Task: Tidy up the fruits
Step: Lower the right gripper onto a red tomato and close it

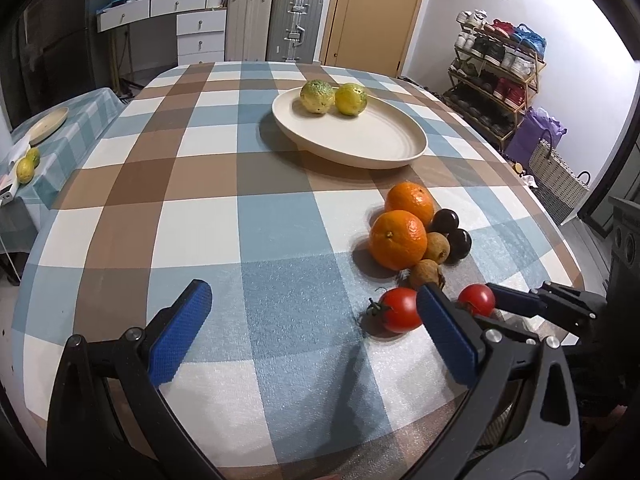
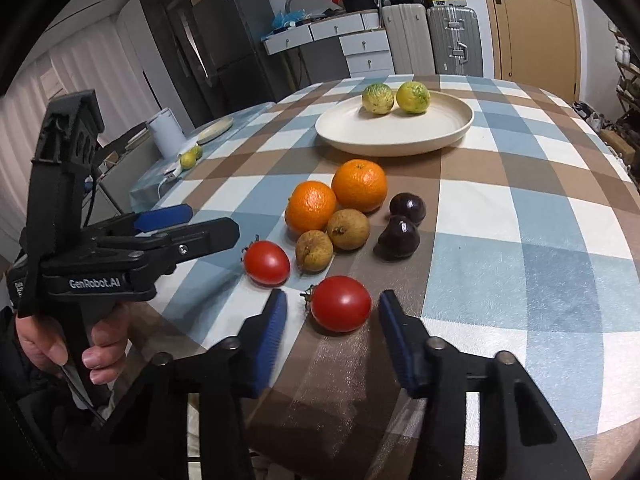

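A cream plate [image 1: 384, 140] [image 2: 400, 136] at the table's far middle holds two yellow-green fruits [image 1: 334, 97] [image 2: 396, 98]. In front of it lie two oranges [image 1: 404, 224] [image 2: 336, 196], two brown fruits [image 2: 332, 238], two dark plums [image 2: 404, 224] and two tomatoes [image 1: 400, 310]. My right gripper [image 2: 333, 312] is open, its fingers either side of the near tomato [image 2: 341, 303], not touching. It shows in the left wrist view [image 1: 504, 298] by that tomato [image 1: 476, 299]. My left gripper [image 1: 314, 300] is open and empty over bare cloth, left of the tomatoes; the right wrist view shows it [image 2: 176, 220].
The round table has a checked cloth [image 1: 240, 208]. A side table [image 1: 60, 136] on the left holds a small plate, two more yellow-green fruits [image 1: 28, 164] and a white appliance [image 2: 166, 130]. Suitcases, drawers, a door and a shoe rack stand behind.
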`<action>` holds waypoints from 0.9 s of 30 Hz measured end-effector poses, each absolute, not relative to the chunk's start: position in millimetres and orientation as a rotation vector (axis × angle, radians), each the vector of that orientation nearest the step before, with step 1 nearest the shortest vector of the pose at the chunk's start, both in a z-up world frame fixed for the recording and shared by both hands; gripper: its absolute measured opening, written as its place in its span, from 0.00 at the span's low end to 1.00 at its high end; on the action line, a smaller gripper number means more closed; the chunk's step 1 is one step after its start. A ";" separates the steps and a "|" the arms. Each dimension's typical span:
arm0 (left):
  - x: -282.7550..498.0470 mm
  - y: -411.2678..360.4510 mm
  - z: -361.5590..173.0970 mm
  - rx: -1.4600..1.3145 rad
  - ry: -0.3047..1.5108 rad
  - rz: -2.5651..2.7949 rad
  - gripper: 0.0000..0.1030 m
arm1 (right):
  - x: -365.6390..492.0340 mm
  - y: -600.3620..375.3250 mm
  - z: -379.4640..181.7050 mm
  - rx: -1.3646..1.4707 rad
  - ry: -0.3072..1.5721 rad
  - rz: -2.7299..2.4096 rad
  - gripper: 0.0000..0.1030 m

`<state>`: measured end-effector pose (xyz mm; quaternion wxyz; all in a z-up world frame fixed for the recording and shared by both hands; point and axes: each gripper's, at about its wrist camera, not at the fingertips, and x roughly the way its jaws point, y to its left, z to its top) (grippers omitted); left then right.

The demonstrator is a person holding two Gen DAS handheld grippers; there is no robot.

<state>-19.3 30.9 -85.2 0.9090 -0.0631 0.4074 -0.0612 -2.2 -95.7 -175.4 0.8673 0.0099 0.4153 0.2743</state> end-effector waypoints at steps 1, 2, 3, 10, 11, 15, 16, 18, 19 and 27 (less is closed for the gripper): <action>-19.8 31.5 -85.8 -0.131 0.842 -0.126 0.99 | -2.1 -95.9 -176.5 0.024 0.873 0.582 0.40; -19.7 32.0 -86.8 -0.132 0.845 -0.123 0.99 | -1.9 -96.2 -177.1 0.023 0.873 0.581 0.38; -19.9 32.7 -87.9 -0.132 0.848 -0.121 0.99 | -1.8 -96.7 -177.7 0.023 0.873 0.580 0.32; -19.0 30.6 -91.9 -0.123 0.859 -0.132 0.99 | 1.7 -107.8 -177.8 0.084 0.865 0.581 0.30; -19.1 28.4 -92.2 -0.117 0.859 -0.140 0.99 | 1.9 -109.7 -176.7 0.093 0.857 0.581 0.30; -17.5 17.4 -95.1 -0.084 0.866 -0.180 0.99 | 3.0 -118.9 -170.7 0.126 0.823 0.572 0.30; -16.1 14.3 -96.8 -0.071 0.871 -0.197 0.99 | 3.2 -120.1 -169.7 0.132 0.818 0.572 0.30; -15.5 10.6 -98.7 -0.058 0.876 -0.210 0.99 | 3.6 -124.3 -167.2 0.147 0.804 0.573 0.30; -14.9 9.3 -99.7 -0.056 0.877 -0.216 0.99 | 3.8 -125.6 -166.7 0.150 0.801 0.572 0.30; -12.2 3.9 -103.7 -0.083 0.871 -0.303 0.97 | 6.1 -129.3 -168.1 0.157 0.791 0.577 0.30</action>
